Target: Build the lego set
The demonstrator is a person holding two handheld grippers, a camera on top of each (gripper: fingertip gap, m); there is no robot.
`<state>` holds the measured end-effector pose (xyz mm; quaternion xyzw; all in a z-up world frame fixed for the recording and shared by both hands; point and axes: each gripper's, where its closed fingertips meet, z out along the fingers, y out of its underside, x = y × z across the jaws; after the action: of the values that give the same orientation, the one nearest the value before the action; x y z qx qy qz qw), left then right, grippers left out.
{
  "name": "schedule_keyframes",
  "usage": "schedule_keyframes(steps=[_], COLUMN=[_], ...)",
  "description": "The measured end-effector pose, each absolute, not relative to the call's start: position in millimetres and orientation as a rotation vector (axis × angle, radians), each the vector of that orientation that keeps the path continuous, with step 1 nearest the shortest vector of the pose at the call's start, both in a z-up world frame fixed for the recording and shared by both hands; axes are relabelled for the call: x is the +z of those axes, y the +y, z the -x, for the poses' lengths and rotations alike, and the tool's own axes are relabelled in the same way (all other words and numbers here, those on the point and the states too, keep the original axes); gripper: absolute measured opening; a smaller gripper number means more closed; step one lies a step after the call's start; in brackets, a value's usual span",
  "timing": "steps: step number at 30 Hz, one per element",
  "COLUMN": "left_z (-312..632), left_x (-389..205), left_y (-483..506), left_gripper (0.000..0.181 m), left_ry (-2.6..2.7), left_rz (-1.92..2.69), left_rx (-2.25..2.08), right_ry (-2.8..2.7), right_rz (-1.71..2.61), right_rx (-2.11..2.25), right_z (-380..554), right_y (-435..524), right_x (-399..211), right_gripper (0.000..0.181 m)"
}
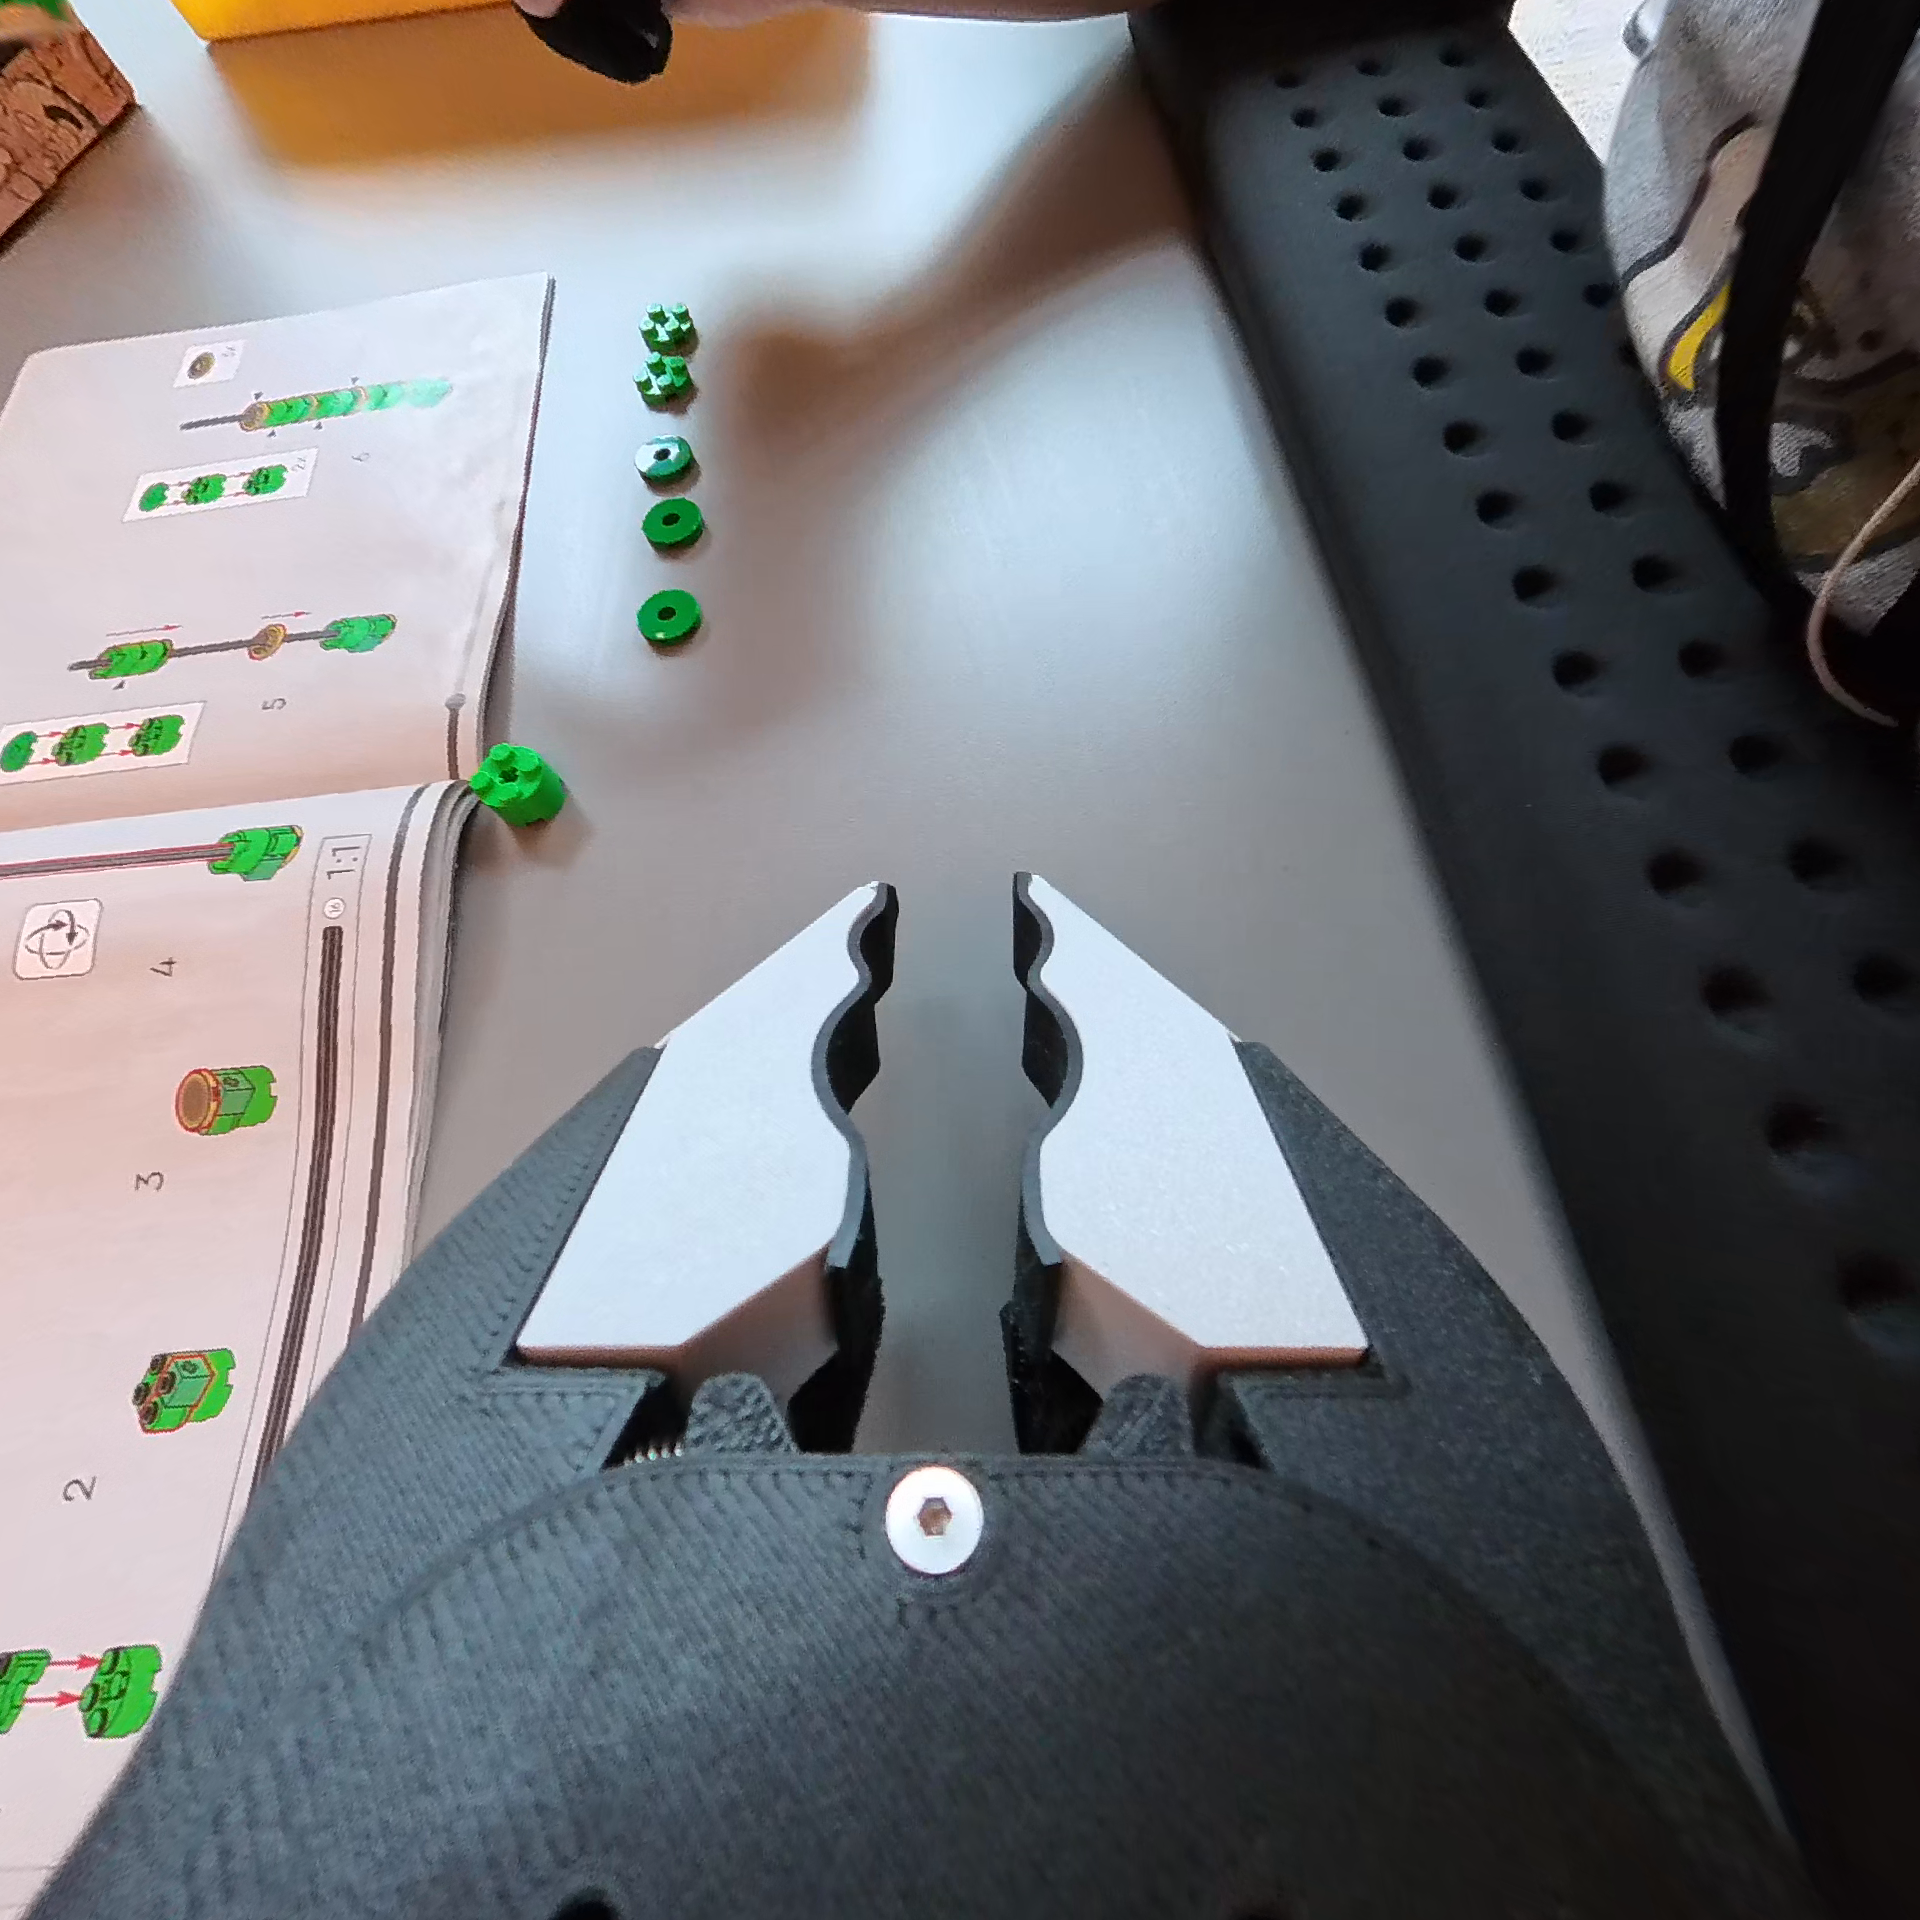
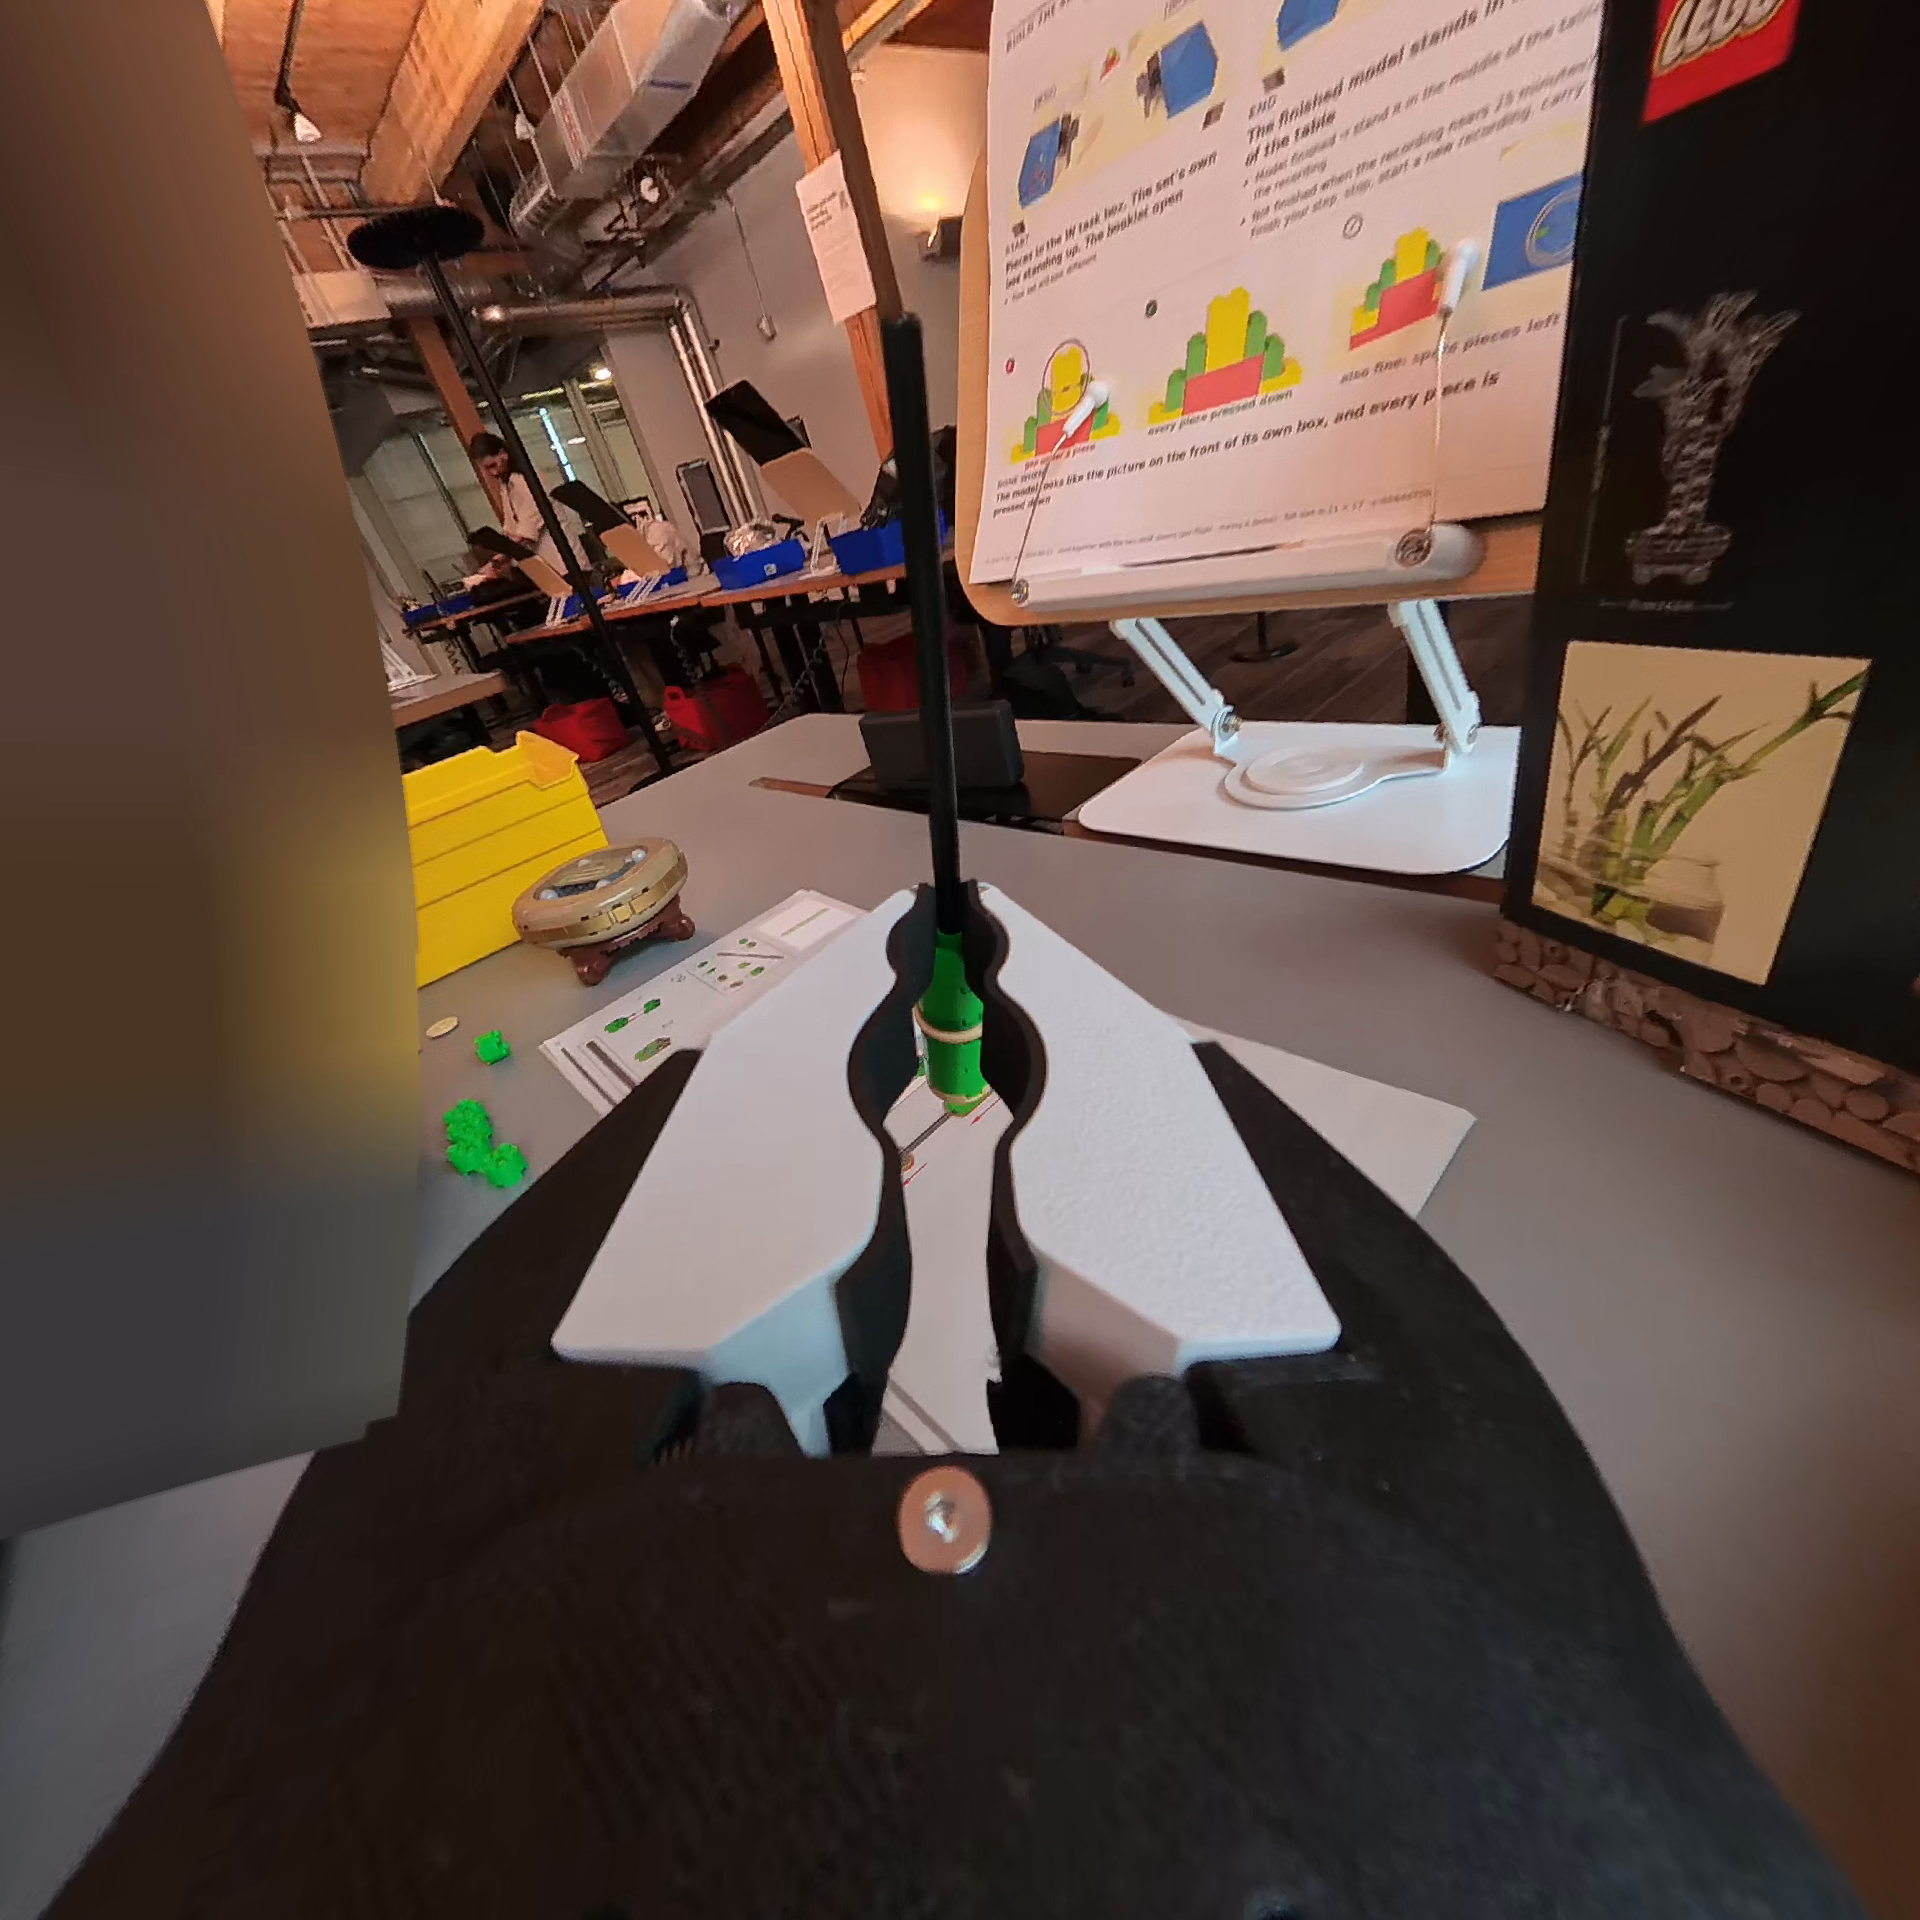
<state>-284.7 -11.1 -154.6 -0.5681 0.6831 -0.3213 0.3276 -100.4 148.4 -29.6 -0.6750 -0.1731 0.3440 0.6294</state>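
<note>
My right gripper [image 2: 948, 902] is shut on a long black rod [image 2: 923, 603] that stands upright above the open booklet [image 2: 1195, 1101]. Green round bricks with tan rings [image 2: 954, 1034] sit on the rod just below the fingertips. My left gripper [image 1: 954, 885] is open and empty, low over the grey table [image 1: 1039, 623]. Ahead and to its left lies a row of green pieces: two studded round bricks [image 1: 665, 353] and three flat rings [image 1: 670, 530]. One green round brick [image 1: 517, 784] lies at the booklet's [image 1: 260, 582] spine. Loose green bricks [image 2: 480, 1141] also show in the right wrist view.
A black perforated bar [image 1: 1538, 499] runs along the table's right side. A yellow bin [image 2: 488, 862] and a tan round pot base [image 2: 603, 899] stand at the left back. The set's black box [image 2: 1725, 520] stands at right. A stand with an instruction sheet [image 2: 1278, 281] is behind. The left gripper's tips are roughly 25 cm from the right gripper's. To the green round brick [image 1: 517, 784]: left tips about 9 cm, right tips about 20 cm.
</note>
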Motion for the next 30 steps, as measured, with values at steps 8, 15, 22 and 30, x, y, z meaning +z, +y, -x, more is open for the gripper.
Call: schedule_keyframes(steps=[8, 15, 22, 30], left_z=[283, 275, 269, 264], left_x=[-157, -150, -129, -121], left_y=[-15, -14, -15, -12], left_gripper=[0.021, 0.019, 0.017, 0.015], left_ry=[1.824, 1.795, 1.701, 1.588], left_rz=[1.477, 1.455, 1.431, 1.469], left_rx=[-0.816, -0.842, -0.864, -0.863], right_ry=[-0.46, -0.602, -0.655, -0.513], right_rz=[1.563, 1.537, 1.598, 1.638], right_rx=[0.753, 0.628, 0.558, 0.604], right_z=[107, 116, 142, 201], right_y=[148, 150, 138, 114], right_x=[-35, -42, -38, -39], right_gripper=[0.004, 0.004, 0.004, 0.004])
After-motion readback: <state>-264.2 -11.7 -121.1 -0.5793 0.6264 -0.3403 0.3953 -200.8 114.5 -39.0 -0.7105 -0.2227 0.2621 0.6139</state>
